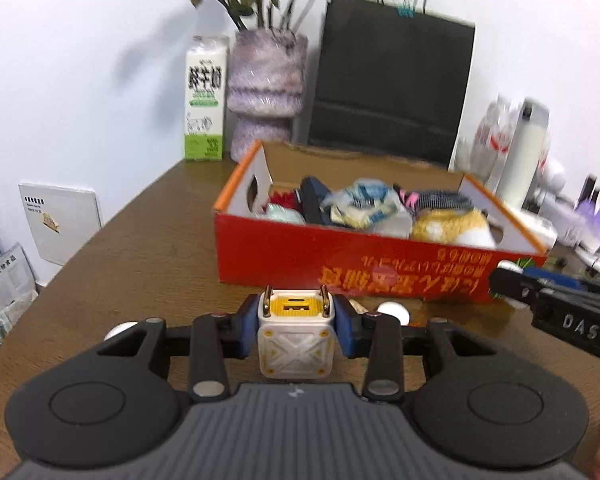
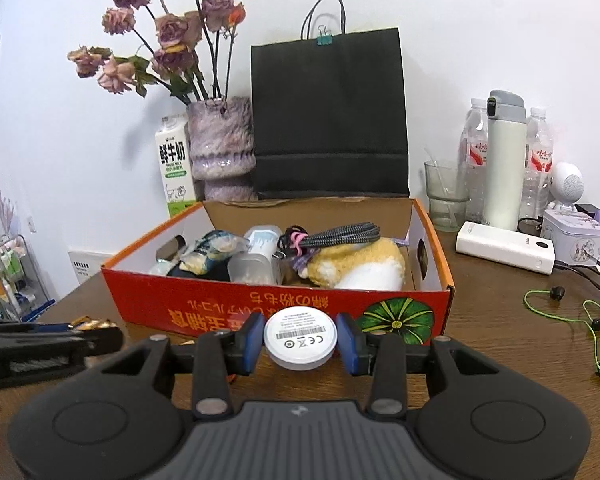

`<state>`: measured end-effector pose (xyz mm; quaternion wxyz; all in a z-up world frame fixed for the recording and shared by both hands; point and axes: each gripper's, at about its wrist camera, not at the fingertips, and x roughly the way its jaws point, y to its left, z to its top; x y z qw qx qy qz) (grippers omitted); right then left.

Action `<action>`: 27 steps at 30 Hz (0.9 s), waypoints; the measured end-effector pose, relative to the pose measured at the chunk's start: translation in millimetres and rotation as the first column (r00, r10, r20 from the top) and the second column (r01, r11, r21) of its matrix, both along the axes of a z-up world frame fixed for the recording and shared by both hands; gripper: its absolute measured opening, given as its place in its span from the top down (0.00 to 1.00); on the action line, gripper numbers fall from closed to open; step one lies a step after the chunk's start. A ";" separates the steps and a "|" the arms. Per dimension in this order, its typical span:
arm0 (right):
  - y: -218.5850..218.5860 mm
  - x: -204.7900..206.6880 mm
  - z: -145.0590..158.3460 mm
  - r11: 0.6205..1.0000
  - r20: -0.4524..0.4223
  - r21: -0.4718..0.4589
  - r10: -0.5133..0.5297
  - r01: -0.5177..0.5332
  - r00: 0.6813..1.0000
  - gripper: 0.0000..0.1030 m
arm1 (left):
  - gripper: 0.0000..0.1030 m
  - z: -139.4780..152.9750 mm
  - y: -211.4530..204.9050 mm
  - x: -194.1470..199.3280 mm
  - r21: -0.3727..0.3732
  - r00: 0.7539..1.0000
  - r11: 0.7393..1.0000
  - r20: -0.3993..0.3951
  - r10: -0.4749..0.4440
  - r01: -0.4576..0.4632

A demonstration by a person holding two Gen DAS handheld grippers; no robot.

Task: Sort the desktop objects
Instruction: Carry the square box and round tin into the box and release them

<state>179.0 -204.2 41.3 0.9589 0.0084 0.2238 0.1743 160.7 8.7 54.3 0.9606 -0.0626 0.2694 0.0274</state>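
Clamped between the blue pads of the left gripper (image 1: 296,322) is a white cube charger (image 1: 296,340) with a yellow face and two metal prongs pointing up, held just above the wooden table (image 1: 140,248) in front of the red cardboard box (image 1: 340,256). Both pads of the right gripper (image 2: 300,340) press the sides of a white round puck (image 2: 300,338); its label carries a barcode and small compliance marks, though the fine print is too small to read. That puck sits before the same box, whose front shows orange characters upside down and a green pumpkin picture. Inside the box lie a yellow-and-white plush (image 2: 360,264), a coiled braided cable (image 2: 340,236), a crumpled snack packet (image 2: 212,252) and other items half buried and hard to name. Behind stand a milk carton (image 2: 174,164) reading "FRESH MILK", a vase of dried roses (image 2: 220,144), a black paper bag (image 2: 328,116) with a teal clip, and a white flask (image 2: 504,160). "DAS" shows on the right tool's body in the left view, cut off at the edge; that view's background is motion-blurred.
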 end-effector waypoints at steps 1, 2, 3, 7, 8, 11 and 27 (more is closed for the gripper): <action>1.1 -2.4 1.1 1.000 0.009 -0.002 0.002 -0.002 1.000 0.63 | 0.62 3.9 4.1 -4.1 -0.006 1.000 1.000 0.022 0.006 -0.005; 1.6 -4.4 2.7 1.000 0.019 -0.001 0.004 -0.004 1.000 0.63 | 0.62 8.2 7.8 -7.7 -0.011 0.999 1.000 0.046 0.005 -0.005; 2.1 -6.2 4.7 1.000 0.026 0.001 0.006 -0.006 1.000 0.63 | 0.62 13.2 10.9 -9.5 -0.017 0.998 1.000 0.068 -0.002 0.004; 6.2 -13.4 15.4 1.000 0.079 0.001 0.001 -0.001 0.997 0.63 | 0.62 34.2 16.3 -14.0 -0.013 0.984 0.999 0.170 -0.047 0.050; 7.9 -12.9 19.1 1.000 0.088 -0.002 0.000 0.001 0.996 0.63 | 0.62 38.6 16.8 -12.4 -0.013 0.980 0.998 0.188 -0.058 0.061; 13.8 -2.5 30.4 1.000 0.096 0.004 -0.007 0.006 0.995 0.63 | 0.62 48.6 15.3 2.1 -0.048 0.969 0.993 0.231 -0.092 0.106; 32.7 108.6 3.0 0.998 -0.017 -0.037 -0.052 0.051 0.999 0.63 | 0.62 22.2 17.9 123.7 -0.052 0.982 0.993 0.164 -0.098 0.108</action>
